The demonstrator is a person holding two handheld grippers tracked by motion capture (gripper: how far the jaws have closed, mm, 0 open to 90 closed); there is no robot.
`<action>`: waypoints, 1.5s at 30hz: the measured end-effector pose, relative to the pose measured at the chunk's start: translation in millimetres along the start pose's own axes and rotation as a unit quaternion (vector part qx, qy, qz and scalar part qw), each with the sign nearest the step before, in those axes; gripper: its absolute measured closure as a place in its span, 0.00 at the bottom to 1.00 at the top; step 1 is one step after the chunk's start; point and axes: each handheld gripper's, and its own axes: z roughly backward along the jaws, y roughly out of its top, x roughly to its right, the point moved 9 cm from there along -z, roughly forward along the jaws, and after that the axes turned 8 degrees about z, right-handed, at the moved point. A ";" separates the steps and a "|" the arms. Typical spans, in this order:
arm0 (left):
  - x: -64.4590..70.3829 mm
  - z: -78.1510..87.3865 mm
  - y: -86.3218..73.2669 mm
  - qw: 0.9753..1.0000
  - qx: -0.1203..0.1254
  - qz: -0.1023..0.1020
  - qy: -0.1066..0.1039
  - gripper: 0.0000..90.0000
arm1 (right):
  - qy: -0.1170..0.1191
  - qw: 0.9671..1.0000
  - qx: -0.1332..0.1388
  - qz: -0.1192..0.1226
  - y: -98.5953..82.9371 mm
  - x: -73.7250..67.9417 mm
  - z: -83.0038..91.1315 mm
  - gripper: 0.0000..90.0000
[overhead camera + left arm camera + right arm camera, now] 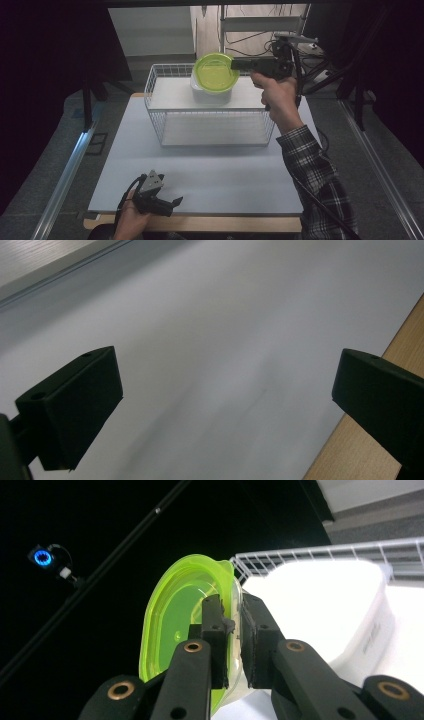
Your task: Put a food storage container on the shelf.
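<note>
The table [200,175] carries a pale grey mat, with a strip of bare wood showing along the near edge. Toward the far side of the mat stands a white wire basket [155,107], open at the top and with a white panel laid inside it as a raised floor. On that panel sits a white container [210,94], near the back of the basket. Over the container's mouth is the green lid [215,72], translucent and round-cornered, tilted up at the side nearest the right gripper [235,64]. That gripper comes in from the right above the basket rim, held by a hand in a plaid sleeve; in the right gripper view its fingers [216,630] are clenched on the edge of the green lid [175,625], one on each face of the rim. The left gripper [175,202] rests low at the near edge of the table, well apart from the basket, its fingers [75,405] spread wide with nothing between them.
</note>
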 end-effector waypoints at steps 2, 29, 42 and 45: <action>0.0 -0.1 -0.1 1.000 0.000 0.000 -0.001 0.00 | -0.006 1.000 0.004 -0.002 5.8 -0.1 -1.9 0.91; 0.6 0.9 -0.4 1.000 0.000 -0.001 -0.008 0.00 | -0.101 0.994 0.015 -0.049 15.3 43.5 -47.8 0.88; 1.5 0.3 -0.8 1.000 -0.001 -0.003 -0.009 0.00 | -0.113 0.992 0.013 -0.057 13.7 53.0 -51.7 0.76; 1.8 0.1 -0.8 1.000 -0.002 -0.003 -0.009 0.00 | -0.107 0.992 0.015 -0.062 13.2 54.6 -52.0 0.75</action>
